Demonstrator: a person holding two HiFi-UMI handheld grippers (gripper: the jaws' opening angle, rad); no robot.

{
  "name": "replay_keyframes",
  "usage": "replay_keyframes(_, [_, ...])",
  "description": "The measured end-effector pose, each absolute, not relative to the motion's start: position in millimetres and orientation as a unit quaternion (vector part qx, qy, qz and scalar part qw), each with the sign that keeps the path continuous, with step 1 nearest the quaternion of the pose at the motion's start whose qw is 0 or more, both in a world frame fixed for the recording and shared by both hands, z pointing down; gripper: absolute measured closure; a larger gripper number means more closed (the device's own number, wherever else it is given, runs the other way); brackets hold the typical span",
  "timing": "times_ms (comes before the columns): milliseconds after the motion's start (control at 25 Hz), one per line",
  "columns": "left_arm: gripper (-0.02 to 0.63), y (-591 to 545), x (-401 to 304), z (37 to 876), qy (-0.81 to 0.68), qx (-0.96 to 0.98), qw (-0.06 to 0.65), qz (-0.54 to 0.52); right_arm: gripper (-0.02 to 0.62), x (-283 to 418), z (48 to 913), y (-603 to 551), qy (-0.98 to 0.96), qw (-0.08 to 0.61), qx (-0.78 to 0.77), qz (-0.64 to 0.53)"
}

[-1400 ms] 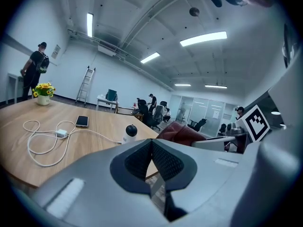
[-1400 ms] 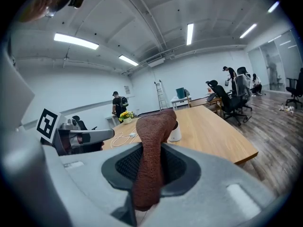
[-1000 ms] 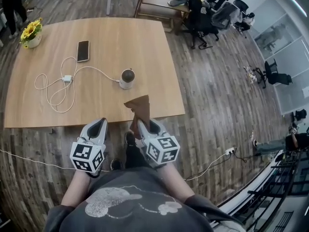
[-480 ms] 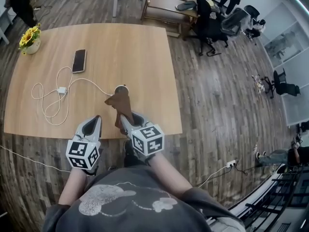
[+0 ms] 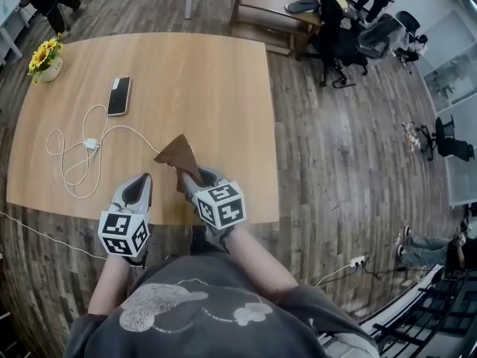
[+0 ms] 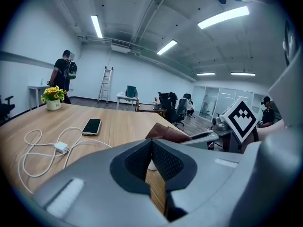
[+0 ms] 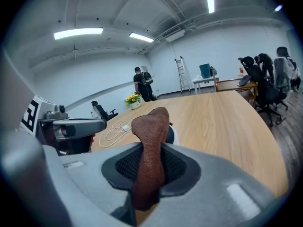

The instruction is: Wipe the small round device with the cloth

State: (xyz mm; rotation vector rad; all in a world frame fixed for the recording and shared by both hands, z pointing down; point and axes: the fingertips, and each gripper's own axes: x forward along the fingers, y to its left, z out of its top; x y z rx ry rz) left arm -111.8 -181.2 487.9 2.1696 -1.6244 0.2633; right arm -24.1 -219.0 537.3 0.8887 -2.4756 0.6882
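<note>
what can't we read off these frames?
- Small round device: in the head view it is fully covered by the cloth. The right gripper view shows only a sliver behind the cloth.
- Cloth-to-device contact: no view settles it.
- Cable end at the device: head view, under the cloth.

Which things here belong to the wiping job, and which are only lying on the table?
Job: brown cloth, held by the right gripper; small round device behind it.
Lying about: phone; white cable with charger; pot of yellow flowers.
</note>
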Motion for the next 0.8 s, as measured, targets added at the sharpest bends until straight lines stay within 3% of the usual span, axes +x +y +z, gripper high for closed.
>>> replay_keyframes(600, [0.588,-212,-102,493,-0.610,0.758,0.209,0.095,0.518,52,566,-242,-0.863,0.242,0.343,0.283])
replay_keyframes(800, [0.588,-210,-113,494,-0.608,0.759,0.212,0.097,0.518,35,528,-233,-0.898,0.195,0.317,0.233])
